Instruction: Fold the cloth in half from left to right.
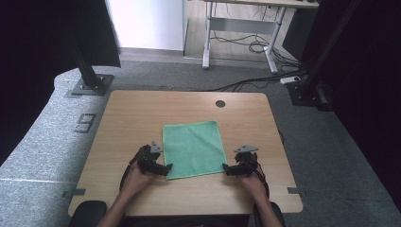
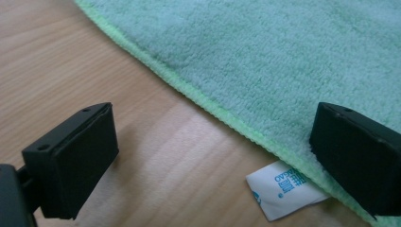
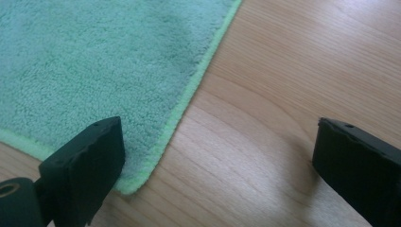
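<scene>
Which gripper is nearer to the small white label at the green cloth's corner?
The left gripper: the small white label lies between its open jaws. The right gripper is at the other near corner of the green terry cloth.

Green terry cloth (image 1: 193, 149), spread flat, mid-table toward the near edge, white care tag (image 2: 283, 189) at its near-left corner

Wooden table (image 1: 142, 113); round grommet hole (image 1: 220, 103); white desk frame (image 1: 241, 28); floor cables (image 1: 255, 47).
</scene>
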`<state>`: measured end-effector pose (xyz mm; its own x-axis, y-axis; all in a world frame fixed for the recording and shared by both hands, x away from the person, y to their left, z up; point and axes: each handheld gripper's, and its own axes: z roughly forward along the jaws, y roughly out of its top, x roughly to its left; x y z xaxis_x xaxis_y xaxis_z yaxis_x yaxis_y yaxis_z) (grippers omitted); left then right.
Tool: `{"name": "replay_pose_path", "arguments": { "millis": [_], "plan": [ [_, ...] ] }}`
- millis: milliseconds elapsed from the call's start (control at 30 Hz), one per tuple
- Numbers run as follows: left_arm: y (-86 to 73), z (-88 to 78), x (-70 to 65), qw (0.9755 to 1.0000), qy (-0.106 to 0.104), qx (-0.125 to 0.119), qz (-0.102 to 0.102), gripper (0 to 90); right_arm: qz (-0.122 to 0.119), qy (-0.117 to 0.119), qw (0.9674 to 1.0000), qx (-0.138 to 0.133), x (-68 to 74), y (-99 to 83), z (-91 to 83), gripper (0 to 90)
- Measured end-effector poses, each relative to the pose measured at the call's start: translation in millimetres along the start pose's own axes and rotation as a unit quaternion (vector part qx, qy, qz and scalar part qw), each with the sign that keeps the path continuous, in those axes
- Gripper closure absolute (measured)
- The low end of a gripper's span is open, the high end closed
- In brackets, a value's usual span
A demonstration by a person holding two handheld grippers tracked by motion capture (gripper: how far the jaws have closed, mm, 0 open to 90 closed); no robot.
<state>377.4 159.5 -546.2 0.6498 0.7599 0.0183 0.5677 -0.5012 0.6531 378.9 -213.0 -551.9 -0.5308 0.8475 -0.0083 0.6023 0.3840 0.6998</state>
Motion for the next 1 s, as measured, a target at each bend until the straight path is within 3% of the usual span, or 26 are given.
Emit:
{"name": "replay_pose_path", "arguments": {
  "millis": [167, 567, 733, 833, 1000],
  "plan": [
    [-1.1, 0.3, -7.5, 0.9999, -0.012, 0.001, -0.005, 1.9, 0.009, -0.004, 0.9999, 0.0, -6.9, -2.1, -1.3, 3.4],
    [-1.0, 0.1, -29.1, 0.9996, -0.026, 0.001, 0.01, 1.8, 0.032, -0.014, 0.9994, -0.002, -27.2, -8.8, -6.2, 3.1],
    [0.3, 1.1, -25.6, 0.9995, -0.027, 0.004, 0.012, 0.0, 0.031, -0.012, 0.9994, -0.008, -28.8, -10.6, -6.1, 1.9],
    [3.5, -0.2, -20.0, 0.9997, -0.017, 0.001, 0.019, 0.0, 0.031, -0.012, 0.9994, -0.014, -29.6, -12.6, -5.5, 0.2],
    [7.9, 0.0, -2.7, 0.9999, -0.01, -0.01, -0.003, 0.0, 0.027, -0.009, 0.9995, -0.014, -29.6, -13.0, -5.7, 0.0]
  ]
}}
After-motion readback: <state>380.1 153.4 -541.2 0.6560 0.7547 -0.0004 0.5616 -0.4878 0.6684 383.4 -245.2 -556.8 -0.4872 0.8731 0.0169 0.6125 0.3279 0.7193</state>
